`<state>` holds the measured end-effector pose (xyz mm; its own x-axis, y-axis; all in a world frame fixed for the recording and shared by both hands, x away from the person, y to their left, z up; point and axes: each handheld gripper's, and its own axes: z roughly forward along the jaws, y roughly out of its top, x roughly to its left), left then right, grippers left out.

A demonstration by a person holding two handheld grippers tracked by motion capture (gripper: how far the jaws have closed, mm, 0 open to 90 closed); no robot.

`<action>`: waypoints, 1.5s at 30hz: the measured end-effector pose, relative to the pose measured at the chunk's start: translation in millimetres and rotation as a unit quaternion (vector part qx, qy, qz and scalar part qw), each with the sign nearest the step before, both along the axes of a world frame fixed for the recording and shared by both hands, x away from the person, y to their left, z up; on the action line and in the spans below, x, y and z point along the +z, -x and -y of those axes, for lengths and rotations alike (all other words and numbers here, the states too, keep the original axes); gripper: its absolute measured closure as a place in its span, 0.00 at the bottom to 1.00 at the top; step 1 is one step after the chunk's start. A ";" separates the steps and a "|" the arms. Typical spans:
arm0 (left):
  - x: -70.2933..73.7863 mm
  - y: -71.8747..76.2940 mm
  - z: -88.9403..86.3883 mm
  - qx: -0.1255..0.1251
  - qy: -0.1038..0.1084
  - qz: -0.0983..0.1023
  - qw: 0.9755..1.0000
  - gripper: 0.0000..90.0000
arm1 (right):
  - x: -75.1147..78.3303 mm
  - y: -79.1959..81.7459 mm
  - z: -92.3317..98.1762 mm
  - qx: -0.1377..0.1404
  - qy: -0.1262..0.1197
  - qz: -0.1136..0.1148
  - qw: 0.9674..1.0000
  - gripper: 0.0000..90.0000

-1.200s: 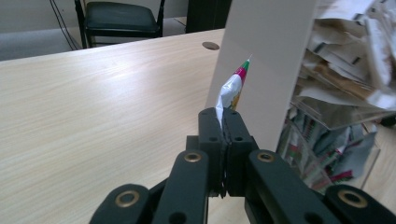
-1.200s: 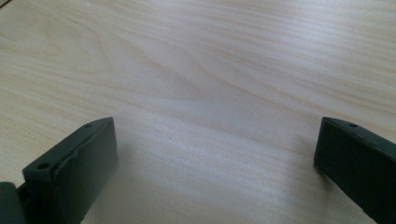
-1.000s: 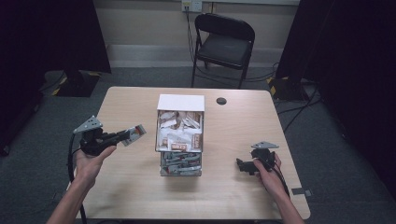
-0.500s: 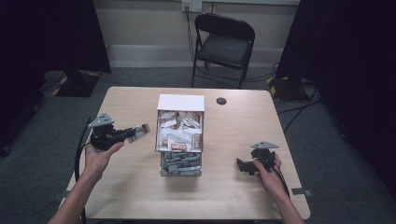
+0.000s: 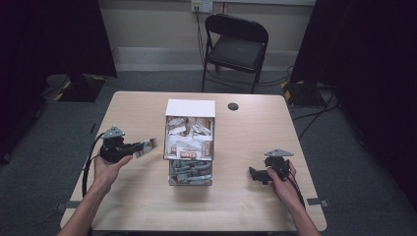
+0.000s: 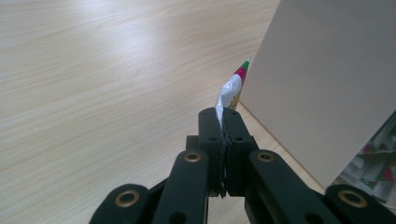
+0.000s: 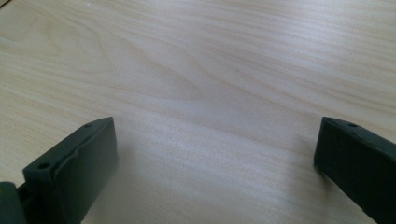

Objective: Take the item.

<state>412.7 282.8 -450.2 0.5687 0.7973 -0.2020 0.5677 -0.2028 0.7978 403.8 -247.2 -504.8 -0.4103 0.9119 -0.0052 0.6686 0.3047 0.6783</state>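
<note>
A tiered white box [image 5: 191, 107] full of small packets [image 5: 189, 145] stands mid-table, its lower clear bin [image 5: 191, 172] holding more packets. My left gripper [image 5: 145, 146] hovers just left of the box, shut on a thin white packet [image 6: 229, 91] with a red and green tip. In the left gripper view the box's pale side wall [image 6: 322, 79] rises right beside that packet. My right gripper [image 5: 252, 173] rests low over the wood at the right, jaws wide open, nothing between them. Bare tabletop [image 7: 210, 107] lies between its fingers [image 7: 79, 163].
The wooden table [image 5: 133, 113] has a small dark round cap [image 5: 233, 106] near its far edge. A black folding chair [image 5: 236, 44] stands behind the table. A cable [image 5: 88, 167] loops from the left gripper along the table's left side.
My left gripper has moved right, toward the box, carrying the packet. The right gripper has stayed in place.
</note>
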 end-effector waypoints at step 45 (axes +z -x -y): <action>-36.3 -3.3 31.9 -0.059 -0.030 -0.058 0.996 0.71 | 0.0 0.0 0.0 0.000 0.000 0.000 1.000 0.00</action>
<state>415.9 251.0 -486.4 0.6350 0.7388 -0.2257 0.6247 -0.3192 0.7127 403.8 -247.2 -504.8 -0.4103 0.9120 -0.0054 0.6686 0.3048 0.6783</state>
